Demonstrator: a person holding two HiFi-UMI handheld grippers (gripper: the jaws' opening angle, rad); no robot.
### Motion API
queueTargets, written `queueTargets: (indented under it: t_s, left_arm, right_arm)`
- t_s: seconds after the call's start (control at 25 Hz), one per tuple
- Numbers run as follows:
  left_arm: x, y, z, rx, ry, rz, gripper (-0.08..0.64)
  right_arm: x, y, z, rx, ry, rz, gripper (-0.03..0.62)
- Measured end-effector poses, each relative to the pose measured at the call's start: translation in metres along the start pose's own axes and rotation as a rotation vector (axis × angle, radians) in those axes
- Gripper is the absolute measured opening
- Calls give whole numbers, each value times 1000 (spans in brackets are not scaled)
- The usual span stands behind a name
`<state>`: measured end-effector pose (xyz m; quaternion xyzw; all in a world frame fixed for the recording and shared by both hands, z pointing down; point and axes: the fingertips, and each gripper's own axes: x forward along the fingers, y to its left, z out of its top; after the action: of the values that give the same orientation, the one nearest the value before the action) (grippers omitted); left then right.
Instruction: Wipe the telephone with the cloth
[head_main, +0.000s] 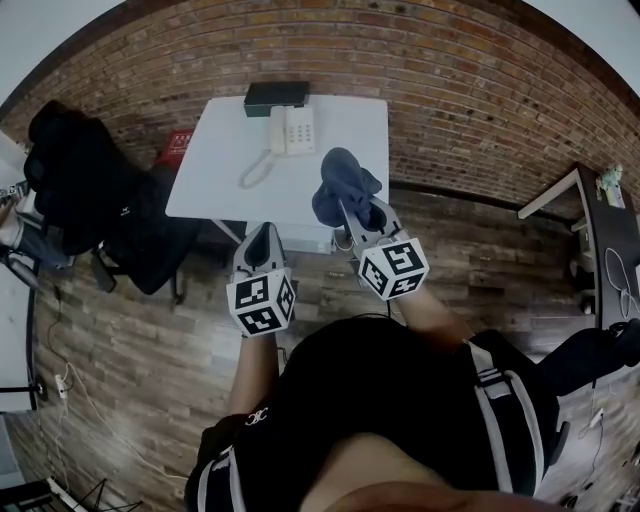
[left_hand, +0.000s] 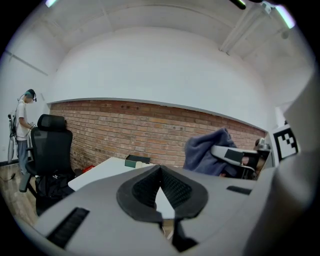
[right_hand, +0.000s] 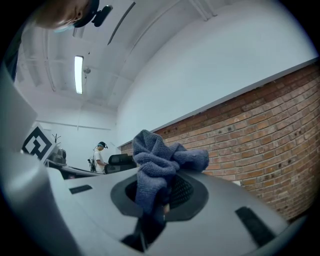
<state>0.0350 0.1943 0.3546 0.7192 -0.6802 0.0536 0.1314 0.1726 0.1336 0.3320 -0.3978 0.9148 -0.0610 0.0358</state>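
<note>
Pinching the cloth (head_main: 343, 180) by one bunched fold, the right gripper (head_main: 350, 212) could drop it mid-wipe on the far telephone (head_main: 294, 130) (left gripper (head_main: 266, 232) closed, empty).

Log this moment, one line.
right gripper: shut on cloth | left gripper: shut, empty | telephone: on table, untouched

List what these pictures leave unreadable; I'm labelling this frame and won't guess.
- Head view: the telephone is too small for keys or dirt.
- Left gripper view: the left gripper's own body hides all or nearly all of the telephone; the dark box and a table corner show.
- Right gripper view: the cloth covers the right gripper's tips; the table lies outside the frame.
</note>
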Motion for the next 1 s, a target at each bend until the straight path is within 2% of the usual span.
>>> queueTargets:
  t_s: [0.28, 0.48, 0.68, 1.0]
  left_arm:
    - [-17, 23, -19, -1, 22, -10, -3]
    - [-6, 31, -29, -11, 48, -10, -3]
    - [29, 37, -24, 14, 58, -7, -3]
    - [118, 62, 0, 39, 80, 28, -3]
  right_arm:
    - [-10, 15, -16, -2, 13, -43, 31]
    - [1, 12, -26, -4, 34, -43, 31]
    - [33, -13, -32, 5, 32, -49, 31]
    - [126, -72, -36, 21, 40, -30, 31]
